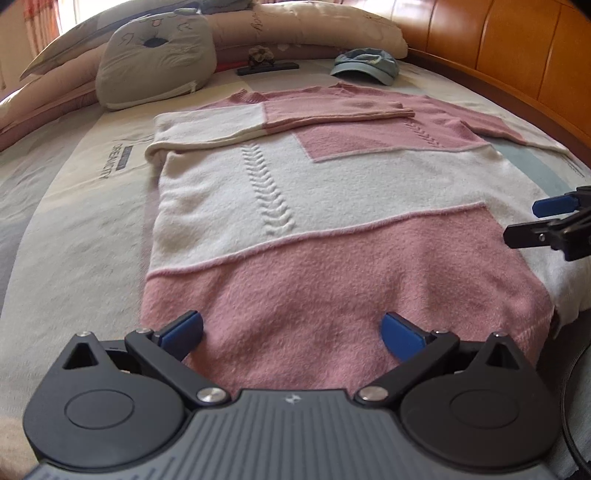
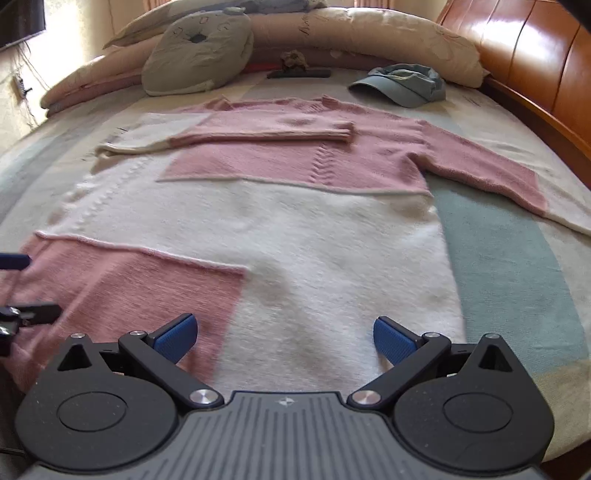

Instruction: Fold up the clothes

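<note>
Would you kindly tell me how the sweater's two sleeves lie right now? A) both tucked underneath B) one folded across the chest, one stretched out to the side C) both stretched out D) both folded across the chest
B: one sleeve lies across the sweater chest; the other sleeve stretches out over the bed.

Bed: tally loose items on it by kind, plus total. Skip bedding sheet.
Sweaters: 1, pink and white
Caps: 1, blue
Cushions: 1, grey
Rolled quilts: 1, along the far edge
Dark flat bars: 1, with a small brown thing on it, too small to identify
Total: 5
</note>
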`<state>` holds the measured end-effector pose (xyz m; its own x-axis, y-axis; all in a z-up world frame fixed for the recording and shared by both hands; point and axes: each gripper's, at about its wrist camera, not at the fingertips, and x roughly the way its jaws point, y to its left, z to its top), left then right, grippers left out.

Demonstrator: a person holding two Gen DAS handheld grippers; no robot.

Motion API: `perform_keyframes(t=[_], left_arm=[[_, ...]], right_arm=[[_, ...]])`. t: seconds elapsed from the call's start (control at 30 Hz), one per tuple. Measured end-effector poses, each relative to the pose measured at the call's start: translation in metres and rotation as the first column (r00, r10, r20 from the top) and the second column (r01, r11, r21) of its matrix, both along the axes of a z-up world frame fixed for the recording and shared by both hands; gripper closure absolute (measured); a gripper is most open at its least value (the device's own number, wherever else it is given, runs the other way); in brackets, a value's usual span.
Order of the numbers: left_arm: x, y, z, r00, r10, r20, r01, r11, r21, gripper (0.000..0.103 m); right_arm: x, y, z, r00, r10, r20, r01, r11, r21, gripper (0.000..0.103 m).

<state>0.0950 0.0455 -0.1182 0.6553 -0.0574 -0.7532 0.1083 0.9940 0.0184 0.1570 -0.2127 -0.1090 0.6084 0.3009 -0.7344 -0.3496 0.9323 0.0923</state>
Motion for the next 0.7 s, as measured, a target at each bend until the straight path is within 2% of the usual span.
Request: perform_keyframes(t=[0.13, 0.23, 0.37, 0.43, 0.57, 0.7], left_arm=[[0.001, 0.006, 0.007, 0.999, 0.035, 0.008, -0.035, 0.999, -0.014, 0.001], [0.002, 0.011, 0.004, 0.999, 0.05, 0.0, -0.05, 0.998, -0.031, 0.001], [-0.002, 0.009, 0.001, 0.999, 0.039, 0.007, -0.039, 0.999, -0.005, 0.001], [-0.002, 0.008, 0.007, 0.999, 0.036, 0.024, -0.036, 0.999, -0.021, 0.001], [-0.001, 0.008, 0.013, 0.998, 0.02, 0.055, -0.017, 0.998, -0.06, 0.001], [0.003, 0.011, -0.001, 0.999, 0.05, -0.002, -0.05, 0.998, -0.029, 0.001]], right_arm=[[-0.001, 0.025, 0.006, 0.997, 0.075, 0.021, -0.075, 0.997, -0.012, 0.0], [-0.001, 0.043, -0.004, 0.992, 0.123, -0.004, -0.123, 0.992, -0.043, 0.0], [-0.011, 0.045, -0.008, 0.99, 0.141, 0.001, -0.14, 0.987, -0.073, 0.0], [-0.016, 0.046, -0.01, 0.989, 0.149, 0.006, -0.148, 0.985, -0.087, 0.0], [-0.005, 0.047, 0.002, 0.992, 0.129, 0.01, -0.129, 0.991, -0.019, 0.0], [0.01, 0.065, 0.003, 0.988, 0.144, 0.049, -0.144, 0.99, -0.004, 0.0]])
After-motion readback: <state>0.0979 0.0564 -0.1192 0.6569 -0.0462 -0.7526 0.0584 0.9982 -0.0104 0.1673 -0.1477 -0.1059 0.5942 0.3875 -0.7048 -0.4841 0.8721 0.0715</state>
